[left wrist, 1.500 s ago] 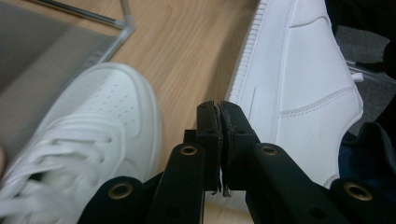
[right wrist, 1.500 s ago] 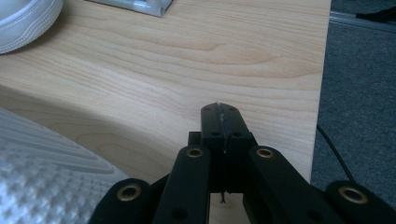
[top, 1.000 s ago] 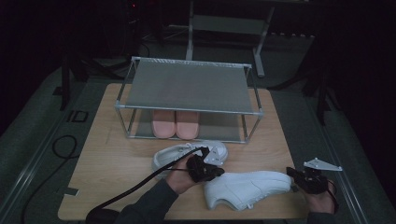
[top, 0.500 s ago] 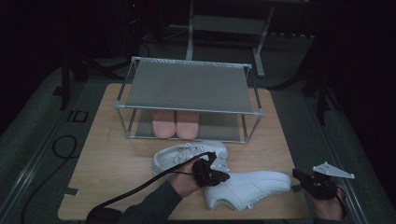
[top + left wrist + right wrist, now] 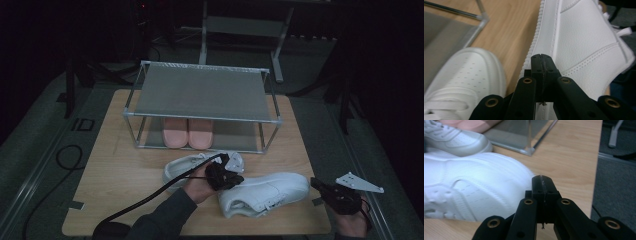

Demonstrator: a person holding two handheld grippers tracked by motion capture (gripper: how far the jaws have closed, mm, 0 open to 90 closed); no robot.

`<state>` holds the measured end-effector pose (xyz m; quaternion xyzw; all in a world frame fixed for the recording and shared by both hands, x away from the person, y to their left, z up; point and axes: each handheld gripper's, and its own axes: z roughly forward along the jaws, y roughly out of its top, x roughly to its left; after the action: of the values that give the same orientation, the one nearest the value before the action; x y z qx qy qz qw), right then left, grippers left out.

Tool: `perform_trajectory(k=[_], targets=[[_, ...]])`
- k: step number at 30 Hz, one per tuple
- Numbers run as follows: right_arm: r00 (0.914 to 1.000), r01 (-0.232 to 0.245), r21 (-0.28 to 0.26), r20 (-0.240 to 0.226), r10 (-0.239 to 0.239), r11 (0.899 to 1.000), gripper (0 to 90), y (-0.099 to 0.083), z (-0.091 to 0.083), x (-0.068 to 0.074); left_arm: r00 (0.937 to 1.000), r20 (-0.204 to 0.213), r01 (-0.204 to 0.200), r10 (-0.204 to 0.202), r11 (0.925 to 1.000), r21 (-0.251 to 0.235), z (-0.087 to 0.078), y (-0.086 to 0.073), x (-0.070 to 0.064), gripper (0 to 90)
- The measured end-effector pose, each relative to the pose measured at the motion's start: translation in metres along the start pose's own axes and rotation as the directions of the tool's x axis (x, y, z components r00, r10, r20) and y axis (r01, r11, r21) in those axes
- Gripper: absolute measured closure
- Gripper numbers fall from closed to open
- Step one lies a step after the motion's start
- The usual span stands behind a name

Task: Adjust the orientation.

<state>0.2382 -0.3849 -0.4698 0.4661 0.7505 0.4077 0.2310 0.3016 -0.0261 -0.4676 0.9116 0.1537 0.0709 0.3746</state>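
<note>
The left gripper (image 5: 223, 176), jaws pressed together on nothing, sat between the two white sneakers, the nearer sneaker (image 5: 265, 192) just to its right and the farther sneaker (image 5: 200, 166) just beyond it. The right gripper (image 5: 334, 194), likewise closed and empty, hovered just off the nearer sneaker's toe. Light, with a stiff sole and soft leather upper, it would probably grip best at the heel collar.

Left gripper (image 5: 231, 176) and right gripper (image 5: 320, 185), fingers pressed together.
</note>
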Motion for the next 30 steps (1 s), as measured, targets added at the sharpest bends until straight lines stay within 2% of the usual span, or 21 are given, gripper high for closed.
perform_trajectory(k=[3,8,9,15,19,24,30], targets=[[0.9999,0.013,-0.005,-0.007,-0.013,1.000,89.9,0.005,0.006,0.003,0.9998,-0.021,0.006,-0.006,0.9999,0.010,0.002,0.002,0.004,90.0],[1.0000,0.007,-0.027,-0.005,-0.007,1.000,89.9,0.008,0.009,0.003,0.9994,-0.028,0.020,-0.020,0.9997,0.011,0.004,0.003,0.008,90.0],[0.9998,0.009,-0.038,-0.016,-0.009,0.999,89.9,0.010,0.011,0.004,0.9994,-0.029,0.019,-0.019,0.9997,0.014,0.004,0.003,0.009,90.0],[0.9994,0.016,-0.032,-0.031,-0.017,0.999,89.9,0.018,0.021,0.005,0.9988,-0.043,0.023,-0.022,0.9995,0.021,0.004,0.004,0.010,90.0],[0.9992,0.015,-0.027,-0.036,-0.016,1.000,90.0,0.020,0.023,0.003,0.9988,-0.036,0.032,-0.032,0.9994,0.013,0.003,0.004,0.012,90.0],[0.9990,0.012,-0.023,-0.043,-0.013,1.000,90.0,0.023,0.029,0.000,0.9986,-0.043,0.030,-0.031,0.9995,-0.012,-0.008,0.007,0.012,90.0],[0.9991,0.009,-0.011,-0.041,-0.009,1.000,90.0,0.027,0.035,-0.003,0.9995,-0.028,0.015,-0.017,0.9986,-0.050,-0.024,0.011,0.007,90.0]])
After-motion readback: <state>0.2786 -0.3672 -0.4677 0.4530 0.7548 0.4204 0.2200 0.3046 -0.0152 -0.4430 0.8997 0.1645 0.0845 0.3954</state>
